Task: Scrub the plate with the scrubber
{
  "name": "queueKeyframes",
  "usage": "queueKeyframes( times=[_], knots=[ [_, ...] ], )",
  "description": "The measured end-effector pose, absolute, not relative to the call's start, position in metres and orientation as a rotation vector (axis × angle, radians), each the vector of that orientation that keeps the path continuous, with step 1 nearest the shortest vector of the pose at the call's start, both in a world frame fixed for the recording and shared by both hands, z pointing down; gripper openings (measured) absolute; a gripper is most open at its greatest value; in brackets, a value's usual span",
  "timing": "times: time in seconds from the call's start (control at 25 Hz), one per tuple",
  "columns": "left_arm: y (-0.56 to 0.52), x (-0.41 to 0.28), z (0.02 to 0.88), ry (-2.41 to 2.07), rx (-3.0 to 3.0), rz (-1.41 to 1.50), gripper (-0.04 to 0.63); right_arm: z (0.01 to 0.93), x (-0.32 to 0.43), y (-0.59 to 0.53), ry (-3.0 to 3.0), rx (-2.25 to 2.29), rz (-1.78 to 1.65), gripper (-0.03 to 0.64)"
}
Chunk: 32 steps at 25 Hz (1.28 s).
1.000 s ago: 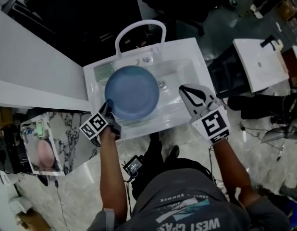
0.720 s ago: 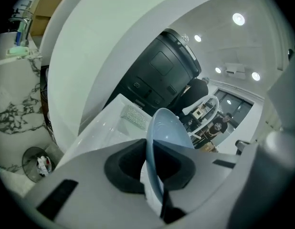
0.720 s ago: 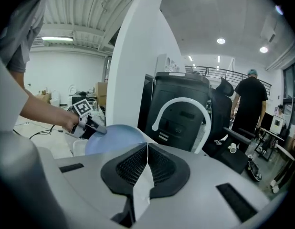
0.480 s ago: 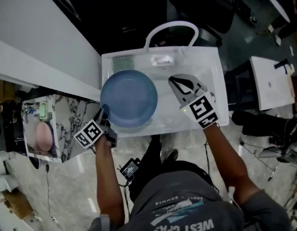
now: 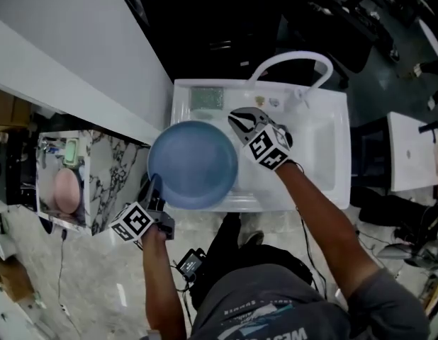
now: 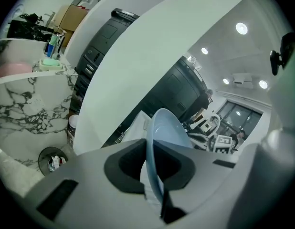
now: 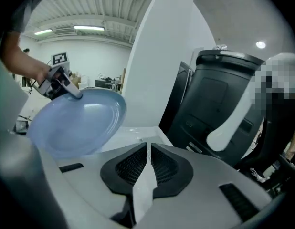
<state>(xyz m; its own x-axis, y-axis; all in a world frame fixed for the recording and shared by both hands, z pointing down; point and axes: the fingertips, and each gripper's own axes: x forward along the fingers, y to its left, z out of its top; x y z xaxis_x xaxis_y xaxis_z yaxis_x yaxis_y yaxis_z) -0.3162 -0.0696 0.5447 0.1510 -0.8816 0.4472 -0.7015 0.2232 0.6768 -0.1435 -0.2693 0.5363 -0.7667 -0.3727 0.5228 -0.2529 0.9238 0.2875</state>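
Scrubber [image 5: 206,98] on sink [image 5: 338,154]; plate [image 5: 193,164] in left claw [image 5: 155,184]

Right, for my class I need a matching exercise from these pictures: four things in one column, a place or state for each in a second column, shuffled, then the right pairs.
Column one
1 plate
2 scrubber
3 left gripper
4 right gripper

Column two
A shut, empty, above the sink basin
B greenish, lying at the sink's back corner
C blue, held over the sink's left edge
D shut on the plate's rim

Pairs: 1-C, 2-B, 3-D, 4-A
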Motion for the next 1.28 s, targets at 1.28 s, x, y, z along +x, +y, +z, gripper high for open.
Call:
queueKeyframes(
  times=[1.28],
  knots=[
    [-0.059,-0.329,0.580,-1.600,1.419,-0.303,0.028,0.653,-0.215,-0.332,-2.262,0.179,-0.460,0.066]
  ],
)
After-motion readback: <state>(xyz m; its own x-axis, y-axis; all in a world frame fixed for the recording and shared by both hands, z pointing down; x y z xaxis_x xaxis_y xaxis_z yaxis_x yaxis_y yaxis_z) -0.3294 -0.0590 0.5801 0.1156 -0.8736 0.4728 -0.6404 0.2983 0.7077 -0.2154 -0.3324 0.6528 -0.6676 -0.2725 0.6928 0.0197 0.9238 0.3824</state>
